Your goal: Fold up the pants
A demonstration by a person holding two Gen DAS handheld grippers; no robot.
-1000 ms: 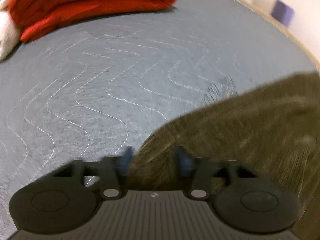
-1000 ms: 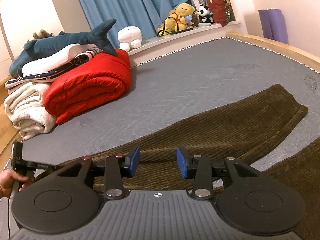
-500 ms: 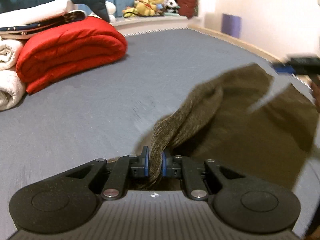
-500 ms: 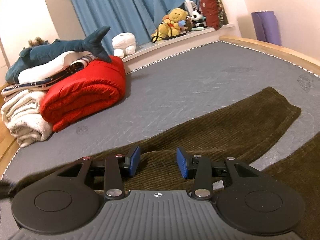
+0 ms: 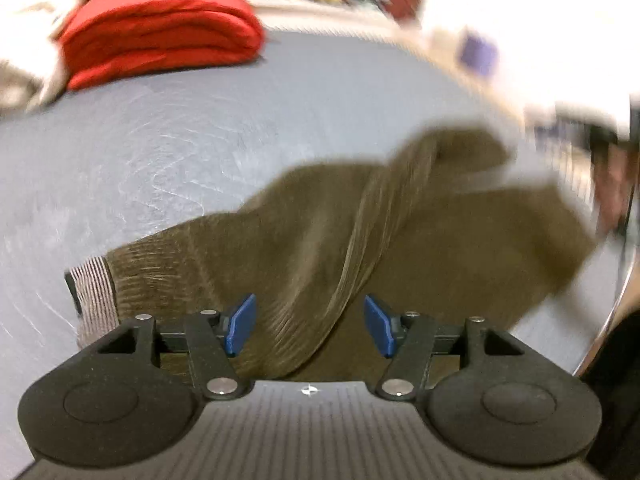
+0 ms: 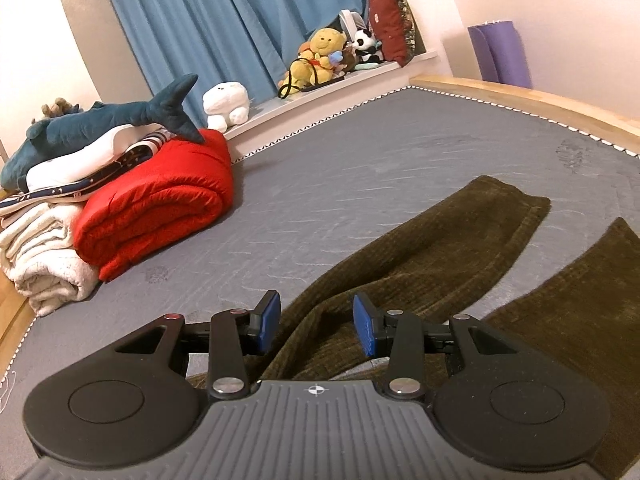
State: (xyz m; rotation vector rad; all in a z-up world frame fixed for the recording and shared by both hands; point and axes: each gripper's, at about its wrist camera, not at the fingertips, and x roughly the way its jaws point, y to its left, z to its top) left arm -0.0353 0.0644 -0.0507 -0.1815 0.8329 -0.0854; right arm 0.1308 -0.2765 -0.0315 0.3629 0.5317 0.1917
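Brown corduroy pants [image 5: 320, 216] spread on grey quilted bed [image 5: 160, 152], striped inner waistband [image 5: 94, 294] turned out at near left edge in left wrist view; raised ridge of fabric [image 5: 360, 248] running from between the blue fingers [image 5: 240, 324] toward far side of garment. Left gripper [image 5: 308, 324] caught with fingers opening, pads clear of the cloth on both sides, ridge lying loose in the gap; view motion-blurred, far edge indistinct. Right gripper [image 6: 316, 324] parted to a moderate gap over a fold of the pants [image 6: 420, 264], fingers [image 6: 268, 322] not pressing on fabric, nothing gripped. Two pant legs extended toward far right of bed [image 6: 360, 168] in right wrist view, separated by a strip of grey cover. Red folded quilt [image 6: 160, 216] stacked beside white towels [image 6: 44, 260] at far left, blue shark plush [image 6: 104, 120] on top; plush toys [image 6: 320, 56] on sill before blue curtains [image 6: 224, 20]; purple rolled mat [image 6: 500, 52] against wall
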